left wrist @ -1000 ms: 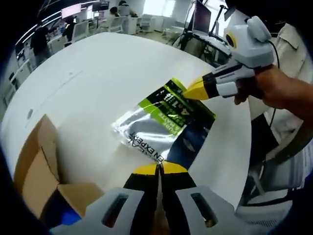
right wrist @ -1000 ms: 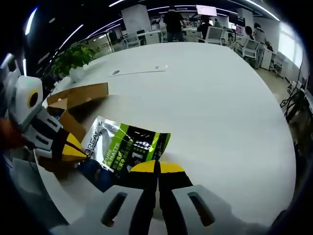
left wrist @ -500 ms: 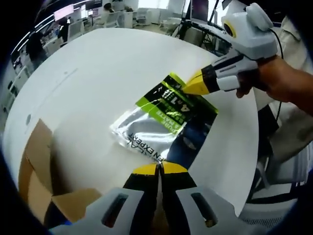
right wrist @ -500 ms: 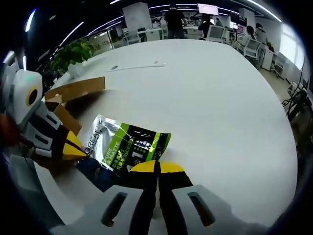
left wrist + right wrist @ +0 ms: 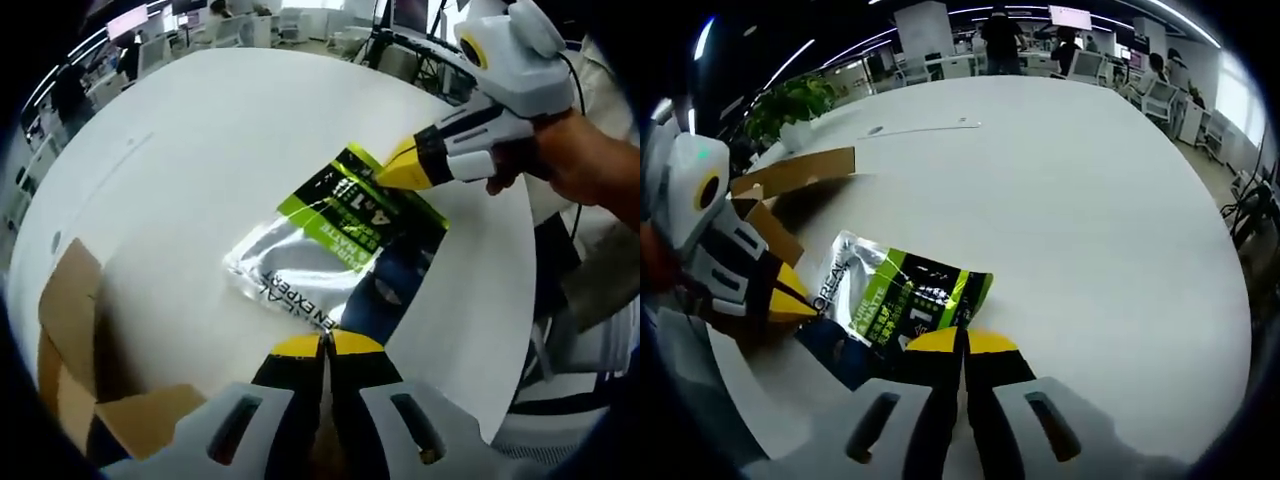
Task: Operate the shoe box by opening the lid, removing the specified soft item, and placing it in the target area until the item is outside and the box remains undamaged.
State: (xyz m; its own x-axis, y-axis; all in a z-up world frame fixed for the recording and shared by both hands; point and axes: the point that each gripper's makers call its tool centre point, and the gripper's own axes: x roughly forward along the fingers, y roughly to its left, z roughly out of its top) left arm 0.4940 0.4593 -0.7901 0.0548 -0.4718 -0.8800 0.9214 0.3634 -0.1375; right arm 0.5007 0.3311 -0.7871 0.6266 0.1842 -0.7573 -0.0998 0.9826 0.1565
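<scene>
The soft packet (image 5: 335, 250) lies flat on the white tabletop (image 5: 200, 150), just beside the open cardboard shoe box (image 5: 70, 340), and both the left claw (image 5: 326, 347) and the right claw (image 5: 962, 342) are clenched on its ends. To finish well, I think both should let go gently and lift straight up. Around the tabletop is a bright office with desks and a plant (image 5: 790, 105).

One pouch (image 5: 335, 250) lies on one white table (image 5: 200, 150). One cardboard box (image 5: 80, 340) sits at its edge. Two grippers (image 5: 325, 345) (image 5: 962, 342) meet there.
</scene>
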